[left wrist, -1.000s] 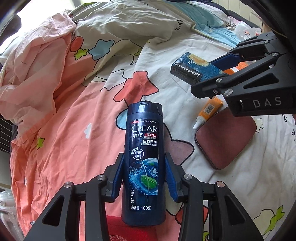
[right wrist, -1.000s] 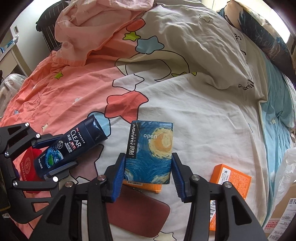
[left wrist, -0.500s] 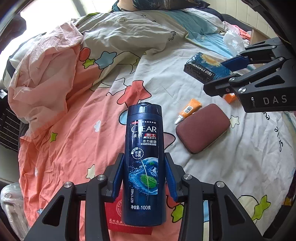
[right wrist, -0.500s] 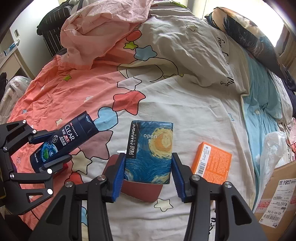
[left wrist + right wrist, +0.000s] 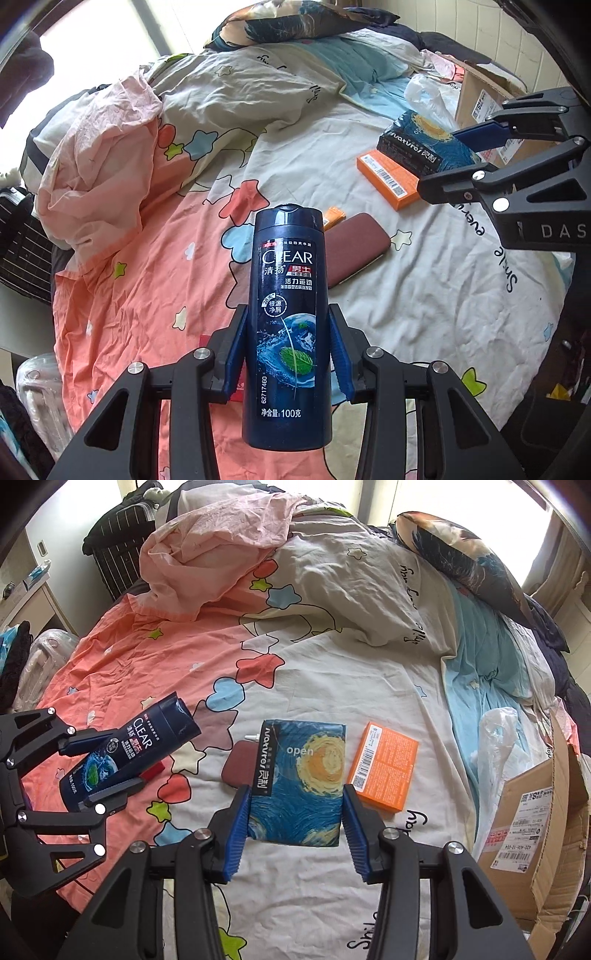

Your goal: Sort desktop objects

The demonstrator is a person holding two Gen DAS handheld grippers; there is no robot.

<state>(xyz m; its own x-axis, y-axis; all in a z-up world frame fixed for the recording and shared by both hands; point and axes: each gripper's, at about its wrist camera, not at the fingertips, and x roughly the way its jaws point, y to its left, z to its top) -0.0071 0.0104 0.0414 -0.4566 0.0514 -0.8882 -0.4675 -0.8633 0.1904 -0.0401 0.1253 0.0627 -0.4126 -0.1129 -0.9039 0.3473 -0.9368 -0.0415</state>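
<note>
My left gripper (image 5: 288, 354) is shut on a dark blue CLEAR shampoo bottle (image 5: 286, 317), held up in the air over the bed with its cap pointing away. The same bottle (image 5: 129, 753) and left gripper (image 5: 107, 764) show at the left of the right wrist view. My right gripper (image 5: 295, 830) is shut on a blue tissue pack (image 5: 299, 782) printed with a starry-night picture, also lifted off the bed; the pack (image 5: 424, 147) appears at the right of the left wrist view. On the quilt lie an orange box (image 5: 384, 768), a maroon case (image 5: 354, 251) and an orange tube (image 5: 332, 218).
A star-patterned quilt (image 5: 332, 664) covers the bed, with a crumpled pink sheet (image 5: 221, 546) at the far left and a dark pillow (image 5: 469, 561) at the head. An open cardboard box (image 5: 535, 830) and a white plastic bag (image 5: 495, 746) stand at the right edge. A red booklet (image 5: 236, 369) lies under the left gripper.
Both grippers have risen away from the bed with their loads, so the quilt looks farther off. The orange box, cardboard box and pillow have come into view.
</note>
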